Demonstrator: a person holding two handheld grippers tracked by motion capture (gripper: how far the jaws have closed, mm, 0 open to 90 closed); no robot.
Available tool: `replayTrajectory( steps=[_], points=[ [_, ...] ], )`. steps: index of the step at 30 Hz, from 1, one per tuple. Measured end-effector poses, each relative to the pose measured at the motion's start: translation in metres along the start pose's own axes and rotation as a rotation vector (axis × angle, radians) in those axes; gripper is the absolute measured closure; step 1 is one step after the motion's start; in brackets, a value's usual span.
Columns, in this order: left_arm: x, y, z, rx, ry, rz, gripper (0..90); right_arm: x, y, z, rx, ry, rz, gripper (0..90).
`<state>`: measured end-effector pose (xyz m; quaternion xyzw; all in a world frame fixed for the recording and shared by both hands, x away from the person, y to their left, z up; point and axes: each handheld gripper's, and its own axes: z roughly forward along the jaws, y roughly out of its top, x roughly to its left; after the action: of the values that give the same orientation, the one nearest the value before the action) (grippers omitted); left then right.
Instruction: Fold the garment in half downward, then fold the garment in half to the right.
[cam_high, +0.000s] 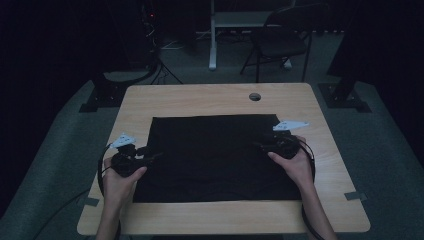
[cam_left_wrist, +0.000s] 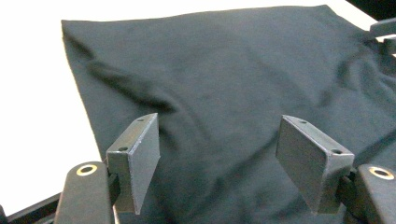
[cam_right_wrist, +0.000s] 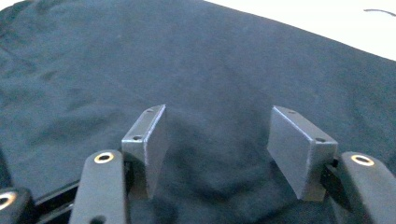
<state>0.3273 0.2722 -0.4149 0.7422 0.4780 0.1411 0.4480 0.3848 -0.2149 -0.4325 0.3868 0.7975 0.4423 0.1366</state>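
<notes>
A black cloth (cam_high: 215, 155) lies flat as a folded rectangle in the middle of a light wooden table (cam_high: 200, 100). My left gripper (cam_high: 152, 159) is at the cloth's left edge and points right, over the fabric. In the left gripper view the left gripper (cam_left_wrist: 219, 158) is open, with only lightly creased cloth (cam_left_wrist: 224, 70) beneath the gap. My right gripper (cam_high: 260, 146) is at the cloth's right edge, pointing left. In the right gripper view the right gripper (cam_right_wrist: 217, 149) is open too, low over the cloth (cam_right_wrist: 187, 60) with nothing between its fingers.
The table has a round cable hole (cam_high: 255, 96) near its far edge and a strip of tape (cam_high: 356, 196) at its right front corner. Behind the table stand a folding chair (cam_high: 280, 40) and a white desk leg (cam_high: 213, 35). Bare wood frames the cloth.
</notes>
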Motion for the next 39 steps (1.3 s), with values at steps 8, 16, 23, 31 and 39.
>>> replayTrajectory(
  steps=[8, 16, 23, 31, 39],
  points=[
    [0.021, -0.012, -0.001, 0.007, 0.049, -0.066, 31.5, -0.007, -0.006, -0.001, -0.021, -0.005, 0.033, 37.0],
    [0.028, -0.021, 0.004, 0.030, 0.064, -0.081, 31.5, -0.004, -0.006, 0.001, -0.019, -0.009, 0.021, 36.6],
    [0.029, -0.022, 0.007, 0.033, 0.066, -0.084, 31.5, -0.003, -0.006, -0.001, -0.021, -0.011, 0.017, 36.4],
    [0.031, -0.019, 0.013, 0.039, 0.057, -0.087, 30.9, -0.003, -0.007, -0.001, -0.019, -0.013, 0.016, 36.0],
    [0.038, -0.020, 0.020, 0.045, 0.035, -0.111, 30.8, -0.002, -0.008, 0.000, -0.007, -0.021, 0.012, 34.9]
  ],
)
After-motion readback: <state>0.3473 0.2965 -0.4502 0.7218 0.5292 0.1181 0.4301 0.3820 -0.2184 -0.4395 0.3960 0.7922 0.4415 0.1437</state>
